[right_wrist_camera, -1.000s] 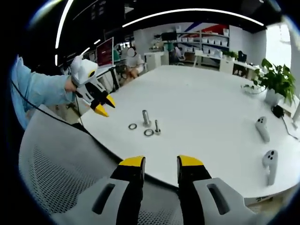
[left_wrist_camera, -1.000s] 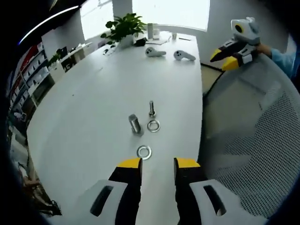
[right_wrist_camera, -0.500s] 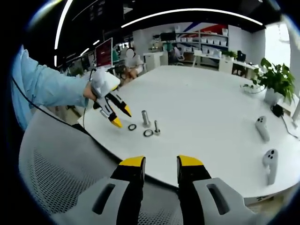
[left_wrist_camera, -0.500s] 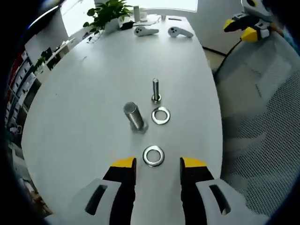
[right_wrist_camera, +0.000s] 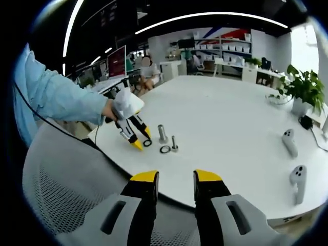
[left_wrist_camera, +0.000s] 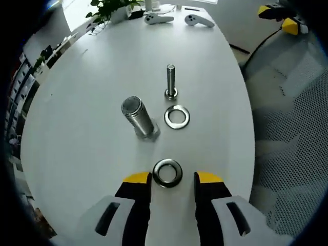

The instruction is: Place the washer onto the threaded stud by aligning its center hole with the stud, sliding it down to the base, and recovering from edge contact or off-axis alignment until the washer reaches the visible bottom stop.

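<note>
Left gripper view: left gripper (left_wrist_camera: 171,180) is sitting at lower centre, jaws spread either side of the near washer (left_wrist_camera: 168,172), which is lying flat on the table (left_wrist_camera: 77,128) between the tips, not yet pinched. Judged: lined up for a grab. Stud (left_wrist_camera: 170,81) is standing upright above centre, a second washer (left_wrist_camera: 177,116) lying just beside its base. Thick bolt (left_wrist_camera: 138,117) is leaning left of that, near the likely carry path. Two controllers (left_wrist_camera: 177,19) and a plant (left_wrist_camera: 107,7) are sitting along the top edge.

Right gripper view: right gripper (right_wrist_camera: 174,179) is hovering at bottom centre over a mesh chair (right_wrist_camera: 61,195), jaws spread, gripping nothing, well apart from the parts at centre left.
</note>
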